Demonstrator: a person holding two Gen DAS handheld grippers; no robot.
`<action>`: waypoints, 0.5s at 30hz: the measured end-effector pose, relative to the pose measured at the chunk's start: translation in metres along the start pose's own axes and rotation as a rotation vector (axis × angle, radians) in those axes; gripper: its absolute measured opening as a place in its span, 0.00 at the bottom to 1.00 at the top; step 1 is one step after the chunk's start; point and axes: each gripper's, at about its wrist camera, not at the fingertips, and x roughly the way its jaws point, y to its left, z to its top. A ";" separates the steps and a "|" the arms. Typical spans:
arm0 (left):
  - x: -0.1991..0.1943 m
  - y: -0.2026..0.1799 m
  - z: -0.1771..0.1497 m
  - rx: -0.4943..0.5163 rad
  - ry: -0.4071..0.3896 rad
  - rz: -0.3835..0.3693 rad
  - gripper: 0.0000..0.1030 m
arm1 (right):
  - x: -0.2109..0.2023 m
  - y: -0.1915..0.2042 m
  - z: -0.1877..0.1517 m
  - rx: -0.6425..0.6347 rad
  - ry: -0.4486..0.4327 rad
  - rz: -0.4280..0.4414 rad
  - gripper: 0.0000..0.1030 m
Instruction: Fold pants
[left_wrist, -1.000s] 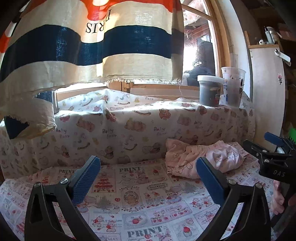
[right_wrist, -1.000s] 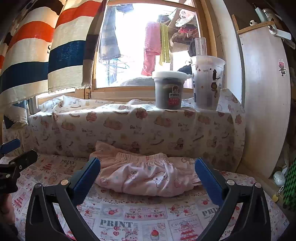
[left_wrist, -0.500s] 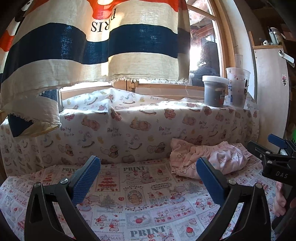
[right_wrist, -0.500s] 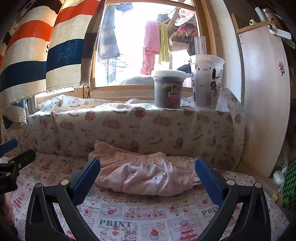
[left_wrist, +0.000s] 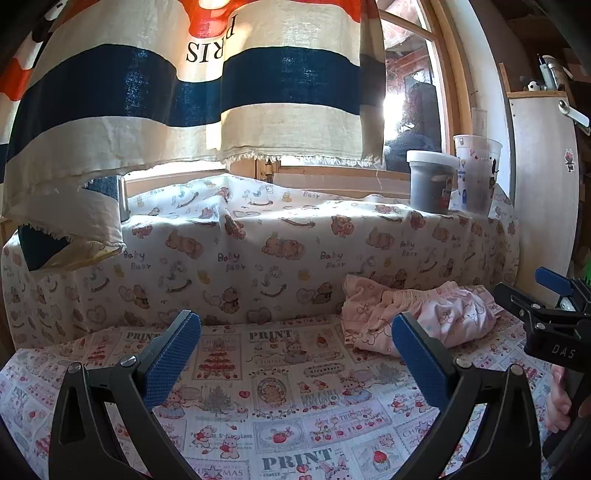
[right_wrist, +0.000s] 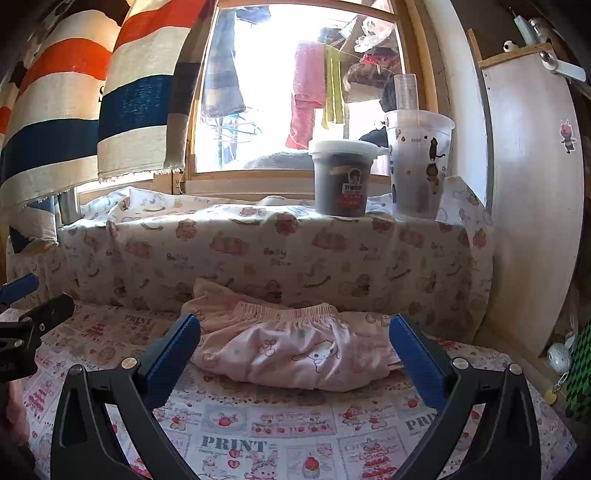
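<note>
Small pink pants (right_wrist: 291, 350) with a cartoon print lie crumpled on the printed sheet, waistband up, against the covered ledge. In the left wrist view the pants (left_wrist: 424, 317) lie at the right. My right gripper (right_wrist: 294, 358) is open and empty, its jaws standing wide on either side of the pants, a little in front of them. My left gripper (left_wrist: 295, 354) is open and empty, hovering over bare sheet to the left of the pants. The right gripper also shows at the right edge of the left wrist view (left_wrist: 546, 306).
A printed sheet (left_wrist: 280, 413) covers the surface. A bear-print cloth (right_wrist: 258, 254) covers the raised ledge behind. A grey tub (right_wrist: 343, 177) and a clear cup (right_wrist: 417, 162) stand on the ledge. A striped towel (left_wrist: 184, 92) hangs above. A white panel (right_wrist: 532, 206) stands at right.
The left gripper has drawn back and swung left, so the pants sit farther right in its view. The right gripper has barely moved. Both stay open.
</note>
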 end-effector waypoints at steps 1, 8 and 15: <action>0.000 0.000 0.000 -0.001 0.000 0.000 1.00 | 0.000 0.000 0.000 0.001 0.002 0.001 0.99; 0.000 -0.001 -0.001 -0.007 0.005 -0.001 1.00 | 0.001 0.000 0.000 0.005 0.010 0.005 0.99; 0.000 0.000 0.000 -0.010 0.006 0.000 1.00 | 0.000 0.001 0.000 0.004 0.009 0.005 0.99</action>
